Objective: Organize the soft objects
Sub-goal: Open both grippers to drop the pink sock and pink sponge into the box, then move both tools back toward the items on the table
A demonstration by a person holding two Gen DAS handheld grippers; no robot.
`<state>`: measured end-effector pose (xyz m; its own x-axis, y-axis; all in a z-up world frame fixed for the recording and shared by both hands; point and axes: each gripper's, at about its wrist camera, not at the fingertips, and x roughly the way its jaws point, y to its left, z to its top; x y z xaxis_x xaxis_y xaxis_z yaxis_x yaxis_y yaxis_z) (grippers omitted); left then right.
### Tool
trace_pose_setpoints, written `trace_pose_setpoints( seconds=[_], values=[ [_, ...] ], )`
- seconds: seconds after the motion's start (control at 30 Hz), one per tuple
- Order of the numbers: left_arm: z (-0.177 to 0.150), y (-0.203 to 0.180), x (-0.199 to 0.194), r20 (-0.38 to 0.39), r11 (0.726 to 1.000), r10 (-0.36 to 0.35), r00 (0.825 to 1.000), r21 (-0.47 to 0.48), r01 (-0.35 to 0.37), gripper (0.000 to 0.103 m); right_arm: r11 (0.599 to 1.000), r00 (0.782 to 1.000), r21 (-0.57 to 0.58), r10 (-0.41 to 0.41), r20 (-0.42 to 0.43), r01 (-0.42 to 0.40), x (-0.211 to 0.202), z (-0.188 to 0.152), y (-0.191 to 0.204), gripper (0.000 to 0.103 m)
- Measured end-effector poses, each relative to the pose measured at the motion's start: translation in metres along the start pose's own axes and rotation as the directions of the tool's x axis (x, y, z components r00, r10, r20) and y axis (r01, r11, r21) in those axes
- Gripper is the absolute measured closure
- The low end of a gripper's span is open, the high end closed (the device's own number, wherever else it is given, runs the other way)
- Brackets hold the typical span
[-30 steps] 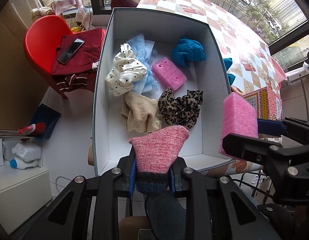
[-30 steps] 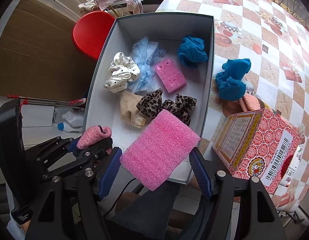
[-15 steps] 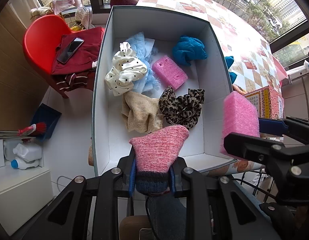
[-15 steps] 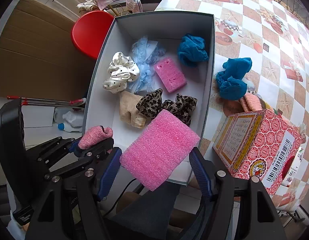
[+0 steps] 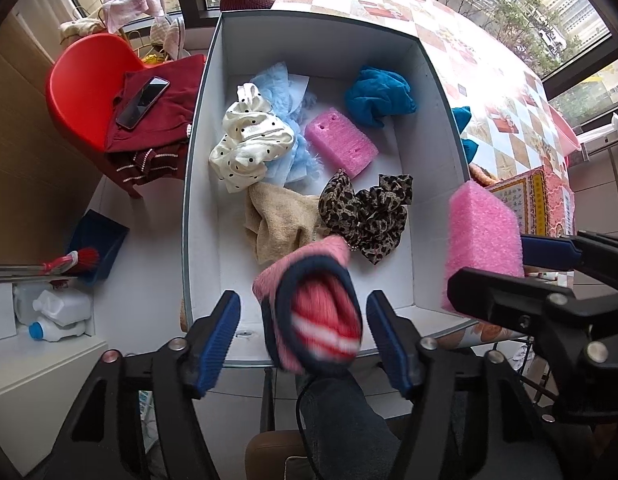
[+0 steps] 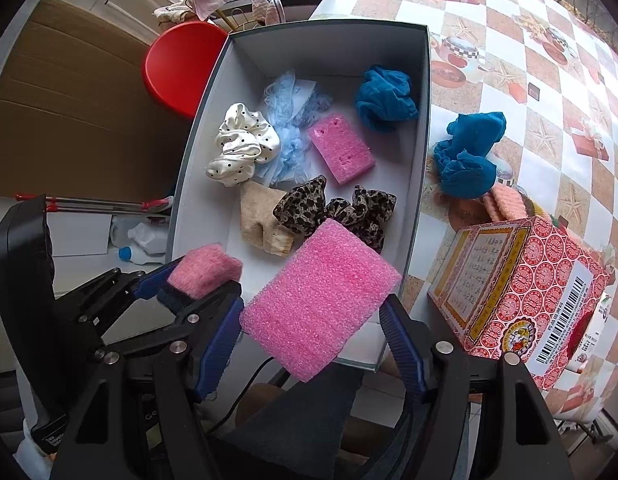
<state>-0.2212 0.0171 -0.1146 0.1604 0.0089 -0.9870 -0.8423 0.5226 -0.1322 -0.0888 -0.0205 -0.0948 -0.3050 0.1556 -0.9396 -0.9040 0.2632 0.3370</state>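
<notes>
Your left gripper (image 5: 303,330) has its jaws spread wide; the pink knit sock (image 5: 313,308), blurred, sits between them touching neither pad, cuff opening facing you, toe toward 12 o'clock over the white box's (image 5: 201,184) near edge. Your right gripper (image 6: 313,320) clamps the pink foam block (image 6: 321,296), long axis running 7 to 1 o'clock, over the box's near right corner. The red carton (image 6: 521,300) at 3 o'clock bears a barcode and unreadable script. Bare box floor lies along the left wall.

Red chair (image 5: 81,80) on my left, phone (image 5: 143,96) on maroon garment (image 5: 165,108), patterned carton (image 6: 521,300) right, checkered tablecloth (image 6: 549,60).
</notes>
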Motion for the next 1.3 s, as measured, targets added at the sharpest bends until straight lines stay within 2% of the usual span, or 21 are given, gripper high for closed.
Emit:
trace_pose_setpoints(
  seconds=[0.03, 0.1, 0.13, 0.23, 0.27, 0.77, 1.3],
  values=[
    [0.000, 0.000, 0.000, -0.004, 1.000, 0.011, 1.000, -0.001, -0.011, 0.024, 1.000, 1.000, 0.001, 0.002, -0.002, -0.002, 0.000, 0.000, 0.000, 0.030],
    [0.000, 0.000, -0.001, 0.005, 1.000, 0.018, 1.000, -0.004, -0.018, 0.021, 1.000, 1.000, 0.006, 0.004, -0.004, -0.004, 0.001, 0.000, 0.000, 0.018],
    [0.000, 0.001, -0.002, 0.011, 1.000, 0.014, 1.000, -0.009, -0.014, 0.020, 1.000, 1.000, 0.008, 0.004, -0.003, -0.004, 0.001, 0.000, -0.001, 0.016],
    [0.001, 0.004, -0.003, 0.023, 1.000, 0.008, 1.000, -0.027, -0.008, 0.005, 1.000, 1.000, 0.013, 0.014, 0.009, -0.014, -0.003, 0.001, -0.001, 0.014],
    [0.002, 0.005, -0.003, 0.025, 0.999, 0.009, 1.000, -0.032, -0.008, 0.001, 1.000, 1.000, 0.014, 0.016, 0.013, -0.016, -0.004, 0.001, -0.002, 0.000],
    [0.008, 0.009, -0.001, 0.009, 0.998, -0.007, 1.000, -0.063, 0.008, 0.001, 0.999, 0.998, 0.041, 0.028, 0.062, -0.030, -0.016, 0.002, -0.006, 0.000],
    [0.019, 0.006, -0.008, 0.008, 0.998, 0.023, 1.000, -0.063, -0.022, 0.000, 0.999, 0.996, 0.021, 0.048, 0.075, -0.050, -0.024, 0.007, -0.002, 0.000]
  ],
)
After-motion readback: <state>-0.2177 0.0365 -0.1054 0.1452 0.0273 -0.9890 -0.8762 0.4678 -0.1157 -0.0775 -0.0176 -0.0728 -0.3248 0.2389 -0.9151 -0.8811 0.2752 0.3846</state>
